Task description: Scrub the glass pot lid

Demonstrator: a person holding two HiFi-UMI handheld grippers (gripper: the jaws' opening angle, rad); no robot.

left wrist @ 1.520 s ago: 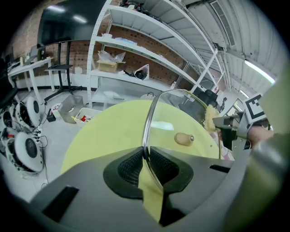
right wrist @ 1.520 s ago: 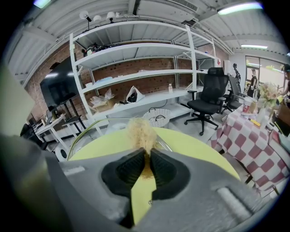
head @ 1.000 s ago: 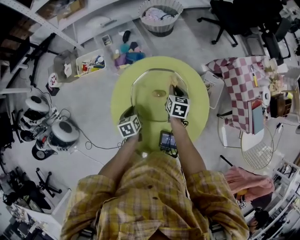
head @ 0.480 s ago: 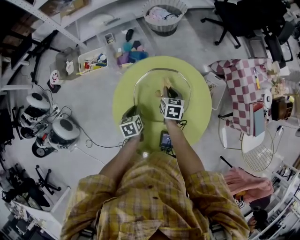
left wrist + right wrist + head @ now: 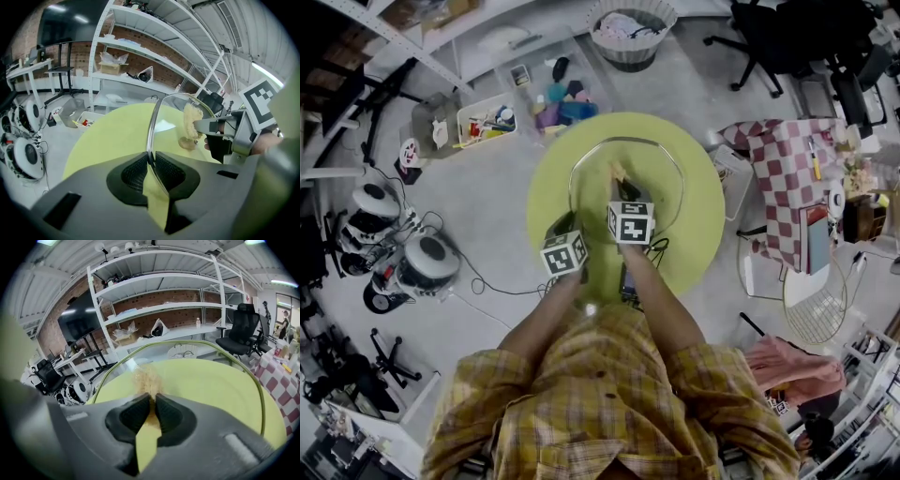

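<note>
2 grippers work on 1 glass pot lid (image 5: 654,178) over a round yellow-green table (image 5: 698,248). The left gripper (image 5: 151,165) has its jaws pressed onto the lid's metal rim, so its own view shows the lid nearly edge-on, rising from the jaws. The right gripper (image 5: 152,401) has its jaws closed on 1 tan, fibrous scrubber (image 5: 146,378), which lies against the glass. From the left gripper view the scrubber and the right gripper's fingers (image 5: 206,125) are both on the right-hand face of the lid. Whether the lid's lower edge touches the table cannot be made out.

In the head view the person's 2 plaid-sleeved arms and the 2 marker cubes cover the near part of the lid and much of the table's near side. Each cube face bears a black-and-white square pattern and no words.

Around the table, on the floor:
- 1 white basket (image 5: 628,58) with cloth in it, at the far side
- 1 clear bin (image 5: 558,94) of coloured items
- 1 white tray (image 5: 485,122) of small things beside that bin
- 2 round white machines (image 5: 427,267) at the left
- 1 red-and-white checked cloth (image 5: 778,178) at the right
- 1 black office chair (image 5: 769,37) beyond the checked cloth

Shelving runs along the brick wall.
</note>
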